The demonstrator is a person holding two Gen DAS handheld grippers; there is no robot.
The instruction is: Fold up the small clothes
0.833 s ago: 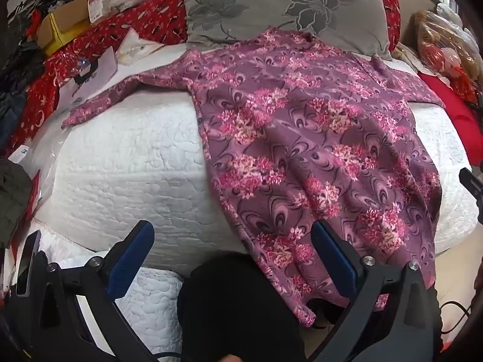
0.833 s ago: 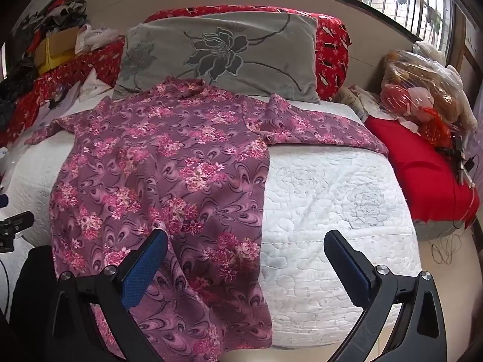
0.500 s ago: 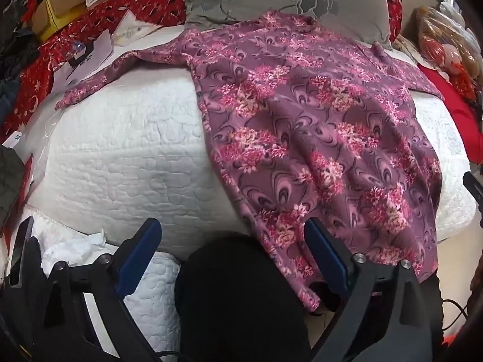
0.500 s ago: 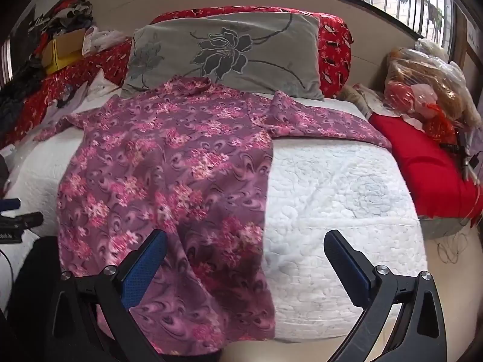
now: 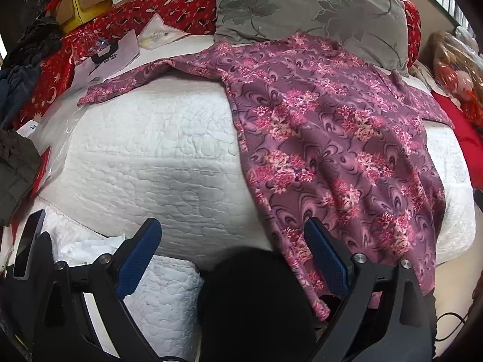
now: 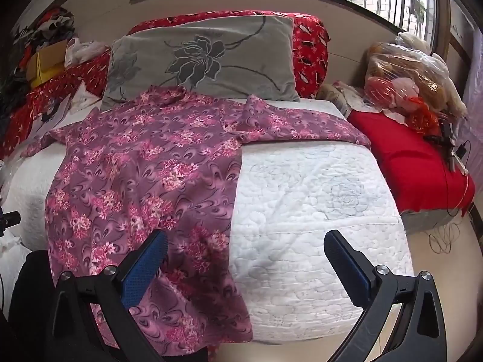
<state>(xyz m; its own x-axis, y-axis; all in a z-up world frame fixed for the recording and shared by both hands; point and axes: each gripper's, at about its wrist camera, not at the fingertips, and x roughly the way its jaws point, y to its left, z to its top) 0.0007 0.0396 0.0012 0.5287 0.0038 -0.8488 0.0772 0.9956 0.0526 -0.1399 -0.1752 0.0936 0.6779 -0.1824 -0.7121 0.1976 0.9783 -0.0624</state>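
Observation:
A purple floral garment (image 5: 326, 138) lies spread face down the white quilted bed (image 5: 157, 163), both sleeves out to the sides, its hem hanging over the near edge. It also shows in the right wrist view (image 6: 145, 175). My left gripper (image 5: 232, 256) is open and empty, just short of the bed's near edge, with its right finger by the garment's lower left hem. My right gripper (image 6: 246, 267) is open and empty, its left finger over the garment's lower right part, above the hem.
A grey flowered pillow (image 6: 205, 60) lies at the head, on a red patterned cover (image 5: 169, 15). Papers and boxes (image 5: 90, 3) crowd the left side. A red cushion (image 6: 410, 163) and bagged toys (image 6: 404, 75) stand right. A dark object (image 5: 253, 301) lies below the left gripper.
Both grippers have moved forward toward the bed's near edge and the garment's hem. They stay open. The garment has not moved.

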